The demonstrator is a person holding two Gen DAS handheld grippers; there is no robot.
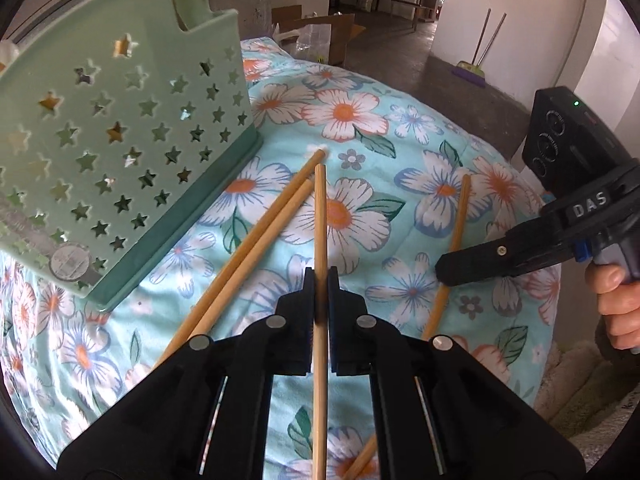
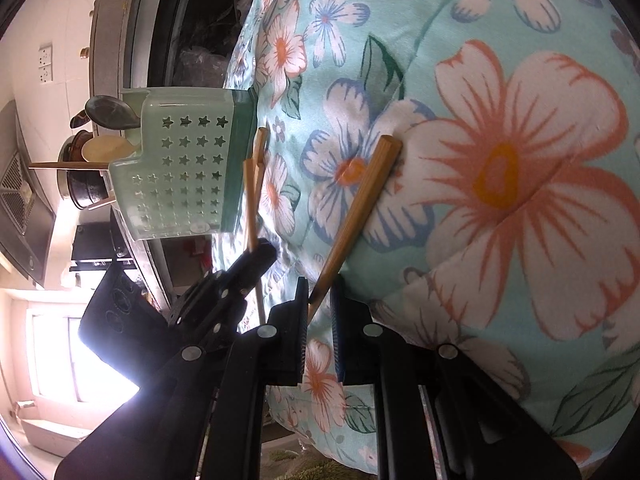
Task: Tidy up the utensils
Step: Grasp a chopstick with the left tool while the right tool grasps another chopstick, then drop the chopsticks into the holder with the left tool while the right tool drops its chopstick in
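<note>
My left gripper point(image 1: 320, 276) is shut on a wooden chopstick point(image 1: 320, 208) that points straight ahead over the floral cloth. Two more chopsticks point(image 1: 248, 248) lie slanted just left of it. Beyond them stands a mint-green utensil holder point(image 1: 120, 140) with star cut-outs and spoons point(image 2: 108, 112) in it. My right gripper point(image 2: 321, 300), also seen at the right of the left wrist view point(image 1: 442, 272), is shut on another chopstick point(image 2: 360, 208); this one lies on the cloth and crosses the narrow gap between the jaws at a slant. The left gripper point(image 2: 264, 252) shows beside the holder point(image 2: 184, 160).
A floral padded cloth point(image 1: 400, 128) covers the rounded work surface, which drops off at the far and right edges. On the floor beyond are a cardboard box point(image 1: 340, 36) and a broom point(image 1: 476, 60). A person's hand point(image 1: 616, 300) holds the right gripper's handle.
</note>
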